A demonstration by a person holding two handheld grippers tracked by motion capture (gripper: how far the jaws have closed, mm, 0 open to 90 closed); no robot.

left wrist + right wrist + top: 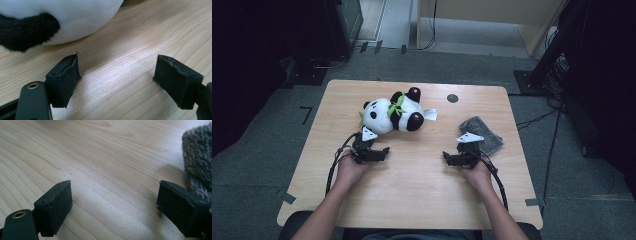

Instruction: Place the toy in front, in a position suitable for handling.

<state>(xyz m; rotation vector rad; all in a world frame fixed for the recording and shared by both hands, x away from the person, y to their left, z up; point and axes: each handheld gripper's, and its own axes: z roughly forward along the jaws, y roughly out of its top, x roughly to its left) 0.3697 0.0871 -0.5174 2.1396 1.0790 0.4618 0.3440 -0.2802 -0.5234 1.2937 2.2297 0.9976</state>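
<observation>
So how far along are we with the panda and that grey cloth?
Nothing looks done yet. The plush panda lies on its side on the table, untouched. The left tool sits open just short of it; the right tool is open beside the grey knitted cloth. Gripping either one is still ahead.

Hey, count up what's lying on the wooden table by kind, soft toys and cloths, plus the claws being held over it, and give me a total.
Soft toys: 1, the panda
Grey cloths: 1, the cloth
Claws: 2, left claw and right claw, both open with nothing between them
Total: 4
</observation>
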